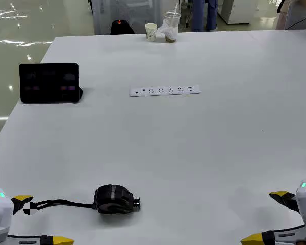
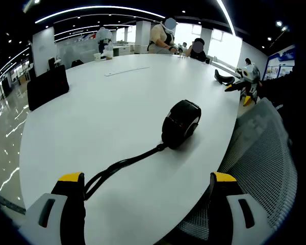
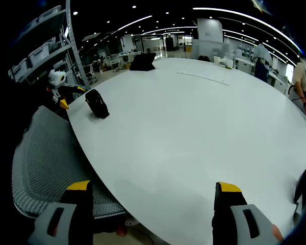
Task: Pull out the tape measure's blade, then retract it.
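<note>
The left tool (image 1: 43, 219) and the right tool (image 1: 264, 217), held low and well apart at the head view's bottom corners, point inward toward each other, yellow-tipped jaws spread wide on both, nothing gripped between them.

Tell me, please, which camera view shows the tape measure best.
The left gripper view: the tape measure sits close and central, its strap running toward the open jaws. The head view shows it smaller, near the bottom edge. The right gripper view shows it small and distant, to the left.
</note>
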